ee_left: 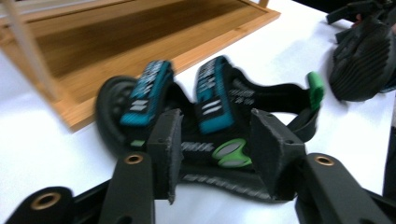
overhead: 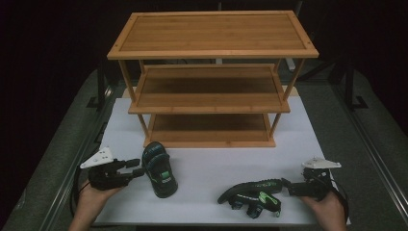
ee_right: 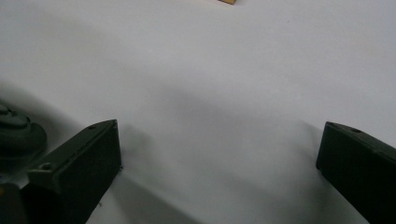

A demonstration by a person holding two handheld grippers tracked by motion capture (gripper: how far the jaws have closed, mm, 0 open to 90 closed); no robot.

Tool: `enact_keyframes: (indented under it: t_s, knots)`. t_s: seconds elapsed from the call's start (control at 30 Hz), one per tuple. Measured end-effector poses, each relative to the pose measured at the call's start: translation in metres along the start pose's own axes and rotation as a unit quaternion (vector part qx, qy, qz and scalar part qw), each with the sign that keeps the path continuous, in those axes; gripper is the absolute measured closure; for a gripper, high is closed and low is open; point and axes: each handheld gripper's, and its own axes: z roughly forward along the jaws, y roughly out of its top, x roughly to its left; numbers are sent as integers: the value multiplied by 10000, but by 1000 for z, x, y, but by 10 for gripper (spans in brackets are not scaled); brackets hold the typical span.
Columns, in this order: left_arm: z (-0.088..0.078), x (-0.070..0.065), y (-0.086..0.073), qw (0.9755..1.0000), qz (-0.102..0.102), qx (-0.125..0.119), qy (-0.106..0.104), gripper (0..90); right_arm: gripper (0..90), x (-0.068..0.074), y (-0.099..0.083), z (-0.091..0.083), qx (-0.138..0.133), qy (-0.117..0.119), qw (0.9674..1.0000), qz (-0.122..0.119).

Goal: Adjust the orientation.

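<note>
The three-tier rack (overhead: 211,36) is made of light wood with a visible grain and a soft satin sheen, its shelves framed by slim wooden rails. The table top (overhead: 202,166) is covered by a smooth, matt white sheet, flanked by grey, felt-like matting. The upright sandal (overhead: 159,168) is built from black rubbery material with woven teal straps and a glossy green plastic tab; a ribbed, matt rubber sole is shown by the sandal on its side (overhead: 251,195). The left gripper (overhead: 137,168) and the right gripper (overhead: 287,185) are formed of matt black plastic with rough-textured pads, brass-coloured metal eyelets and a pale grey plate on top.
</note>
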Motion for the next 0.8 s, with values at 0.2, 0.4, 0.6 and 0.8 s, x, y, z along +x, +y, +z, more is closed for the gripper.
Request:
enact_keyframes:
  t_s: [0.2, 0.4, 0.6, 0.8]
  knots:
    - [18, -8, 9, 10000, 47, 77, -6, 516, 0, 0, 0, 0, -2, -2, 10000, -2]
    - [35, -4, 15, 9997, -9, 170, 152, 521, 0, 0, 0, 0, -2, 2, 10000, 5]
    - [44, 3, 18, 9997, -22, 234, 104, 566, 0, 0, 0, 0, 0, -2, 10000, -3]
    - [42, 1, 20, 9995, 175, 239, 52, 684, 0, 0, 0, 0, 0, -3, 10000, -4]
